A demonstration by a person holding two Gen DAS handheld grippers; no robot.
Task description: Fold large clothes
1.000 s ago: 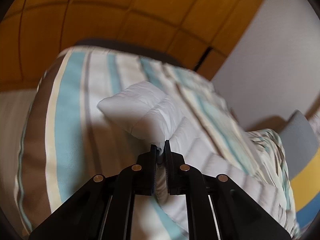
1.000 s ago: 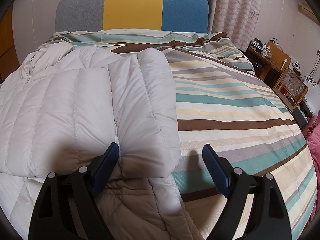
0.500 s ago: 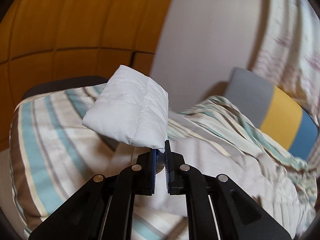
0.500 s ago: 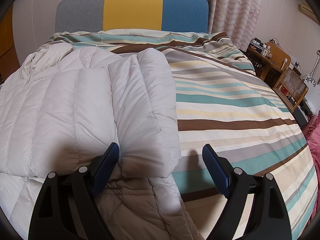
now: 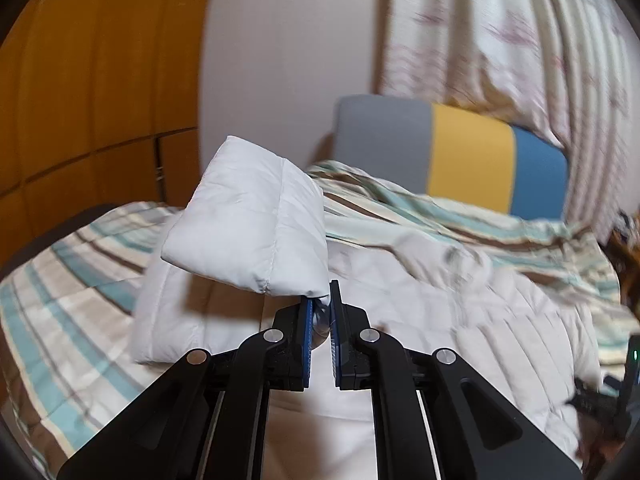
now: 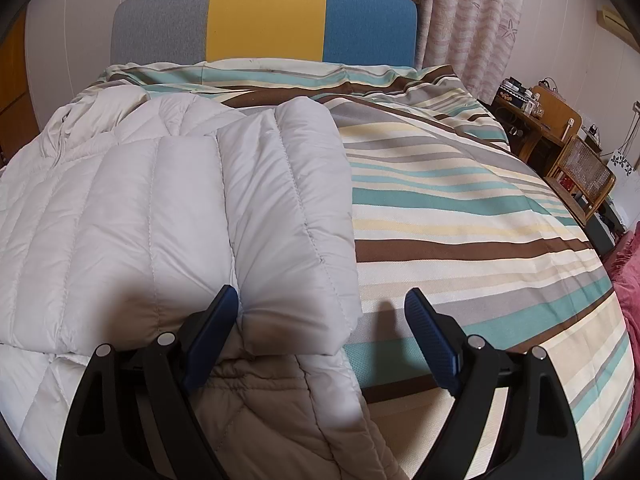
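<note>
A white quilted down jacket (image 6: 140, 216) lies spread on the striped bed, one sleeve (image 6: 292, 220) folded across its front. In the left wrist view my left gripper (image 5: 320, 304) is shut on the cuff of the other sleeve (image 5: 248, 224), which it holds lifted above the jacket body (image 5: 440, 304). My right gripper (image 6: 320, 308) stands open over the folded sleeve's cuff, whose end lies between the fingers, the left pad (image 6: 212, 332) against its side. The jacket's beige lining (image 6: 272, 416) shows below it.
The striped duvet (image 6: 460, 208) covers the bed, with a grey, yellow and blue headboard (image 6: 264, 20) behind. Curtains (image 6: 472, 20) hang at the back right. Wooden furniture with clutter (image 6: 560, 140) stands at the right. An orange wardrobe (image 5: 92, 92) is at the left.
My left gripper has swung from left to right with the sleeve cuff lifted, rolling as it went; the headboard and curtains have come into its view. The right gripper has stayed still.
</note>
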